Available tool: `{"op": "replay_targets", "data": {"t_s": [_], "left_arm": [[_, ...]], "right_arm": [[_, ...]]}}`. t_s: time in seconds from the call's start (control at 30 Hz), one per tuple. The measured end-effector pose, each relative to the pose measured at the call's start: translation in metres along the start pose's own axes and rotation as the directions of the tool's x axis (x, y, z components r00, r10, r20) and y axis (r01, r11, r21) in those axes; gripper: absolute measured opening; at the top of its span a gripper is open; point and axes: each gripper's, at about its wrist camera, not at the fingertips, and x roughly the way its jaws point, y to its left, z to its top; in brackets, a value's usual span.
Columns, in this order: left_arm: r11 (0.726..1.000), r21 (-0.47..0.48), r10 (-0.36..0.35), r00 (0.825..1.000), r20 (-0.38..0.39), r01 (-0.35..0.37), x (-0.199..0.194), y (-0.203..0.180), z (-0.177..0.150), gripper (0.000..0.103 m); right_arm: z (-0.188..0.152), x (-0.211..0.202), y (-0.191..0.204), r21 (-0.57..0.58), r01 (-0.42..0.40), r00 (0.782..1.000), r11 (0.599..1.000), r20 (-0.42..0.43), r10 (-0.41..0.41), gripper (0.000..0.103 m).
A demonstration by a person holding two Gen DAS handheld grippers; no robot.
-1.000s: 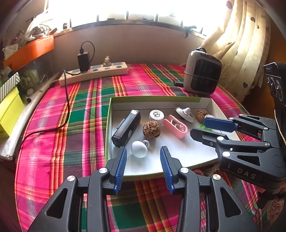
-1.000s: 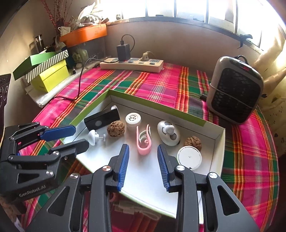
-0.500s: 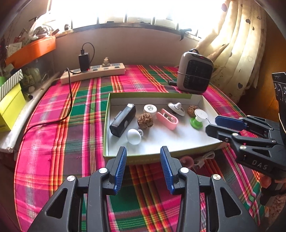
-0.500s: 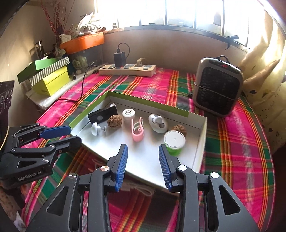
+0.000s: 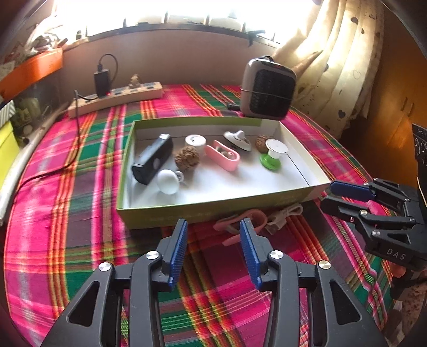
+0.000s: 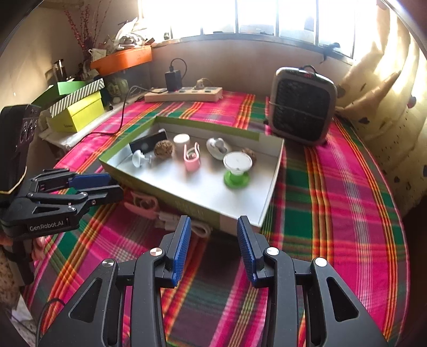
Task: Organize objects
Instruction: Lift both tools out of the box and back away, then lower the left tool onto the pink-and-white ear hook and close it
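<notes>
"GenRobot.AI" in white on side of left tool (image 6: 92,188). "DAS" in white on body of right tool (image 5: 347,196). No other text legible.

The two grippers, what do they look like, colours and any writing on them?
Both are black plastic frames with silver screws and ribbed blue pads on the fingers. The left gripper shows "GenRobot.AI" in white on its side in the right wrist view; the right gripper shows "DAS" in the left wrist view.

Sunlit window (image 6: 267,16), cream curtain (image 5: 339,61), plaid-covered table (image 5: 80,213).
</notes>
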Motion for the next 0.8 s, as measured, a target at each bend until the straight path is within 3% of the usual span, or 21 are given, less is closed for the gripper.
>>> {"op": "replay_targets", "data": {"t_s": [0.43, 0.8], "left_arm": [[0.997, 0.054, -0.058, 0.998, -0.035, 0.060, 0.020, -0.016, 0.001, 0.044], [0.989, 0.110, -0.092, 0.993, -0.068, 0.099, 0.013, -0.028, -0.014, 0.044]], "right_arm": [[-0.013, 0.005, -0.010, 0.024, -0.009, 1.000, 1.000, -0.028, 0.010, 0.038], [-0.016, 0.010, -0.012, 0.024, -0.022, 0.999, 0.999, -0.045, 0.023, 0.038]]}}
